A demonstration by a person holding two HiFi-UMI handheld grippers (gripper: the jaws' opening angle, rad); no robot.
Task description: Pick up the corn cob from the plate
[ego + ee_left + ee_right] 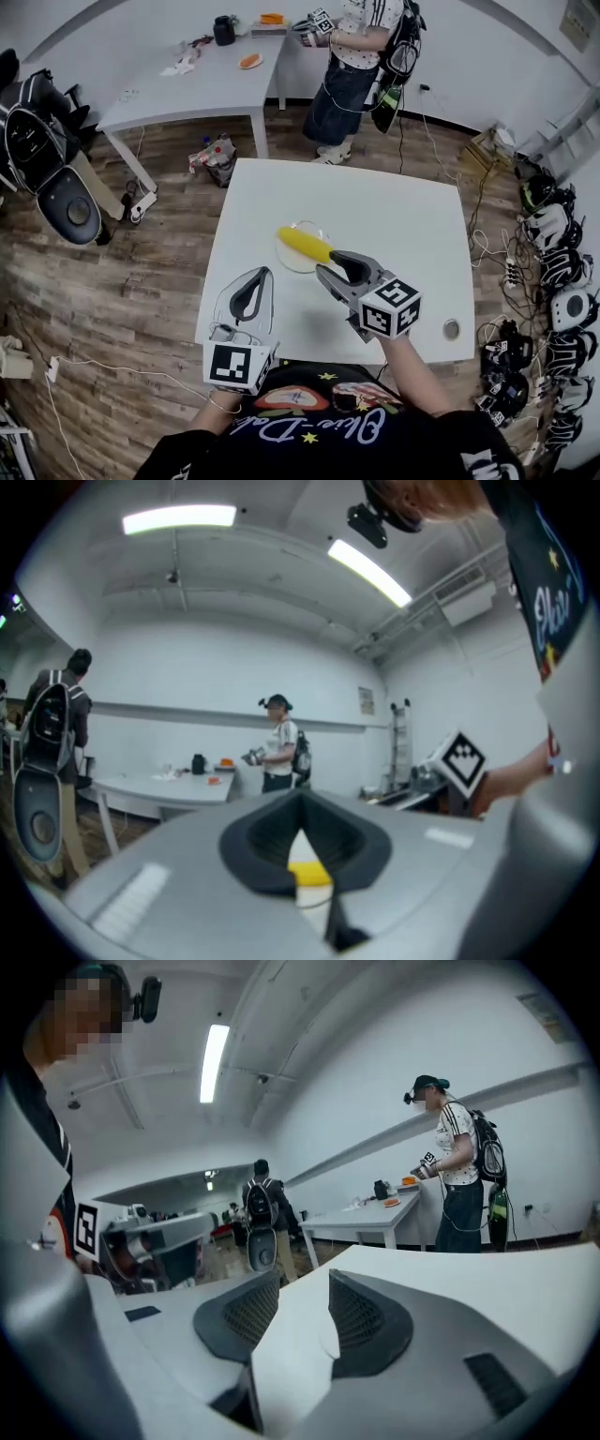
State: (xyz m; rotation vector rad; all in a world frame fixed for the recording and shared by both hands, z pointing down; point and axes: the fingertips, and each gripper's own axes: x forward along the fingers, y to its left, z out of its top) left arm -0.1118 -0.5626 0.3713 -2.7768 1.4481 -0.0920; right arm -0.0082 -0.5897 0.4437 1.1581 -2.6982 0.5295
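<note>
A yellow corn cob (pixel 305 244) lies across a clear round plate (pixel 292 262) in the middle of the white table (pixel 394 216). My right gripper (pixel 330 263) sits just right of the cob's near end, low over the plate's edge, jaws open with only bare table between them (pixel 302 1279). The cob does not show in the right gripper view. My left gripper (pixel 265 272) rests nearer me, left of the plate, its tips together and shut on nothing. In the left gripper view (pixel 302 799) the corn cob (pixel 309 874) and plate (pixel 314 899) show through the hollow between the pads.
A metal grommet (pixel 451 329) sits in the table's near right corner. Another person (pixel 361 56) stands at a second table (pixel 187 94) farther back. A black pack on a chair (pixel 42 150) stands at the left; gear and cables (pixel 553 262) line the right wall.
</note>
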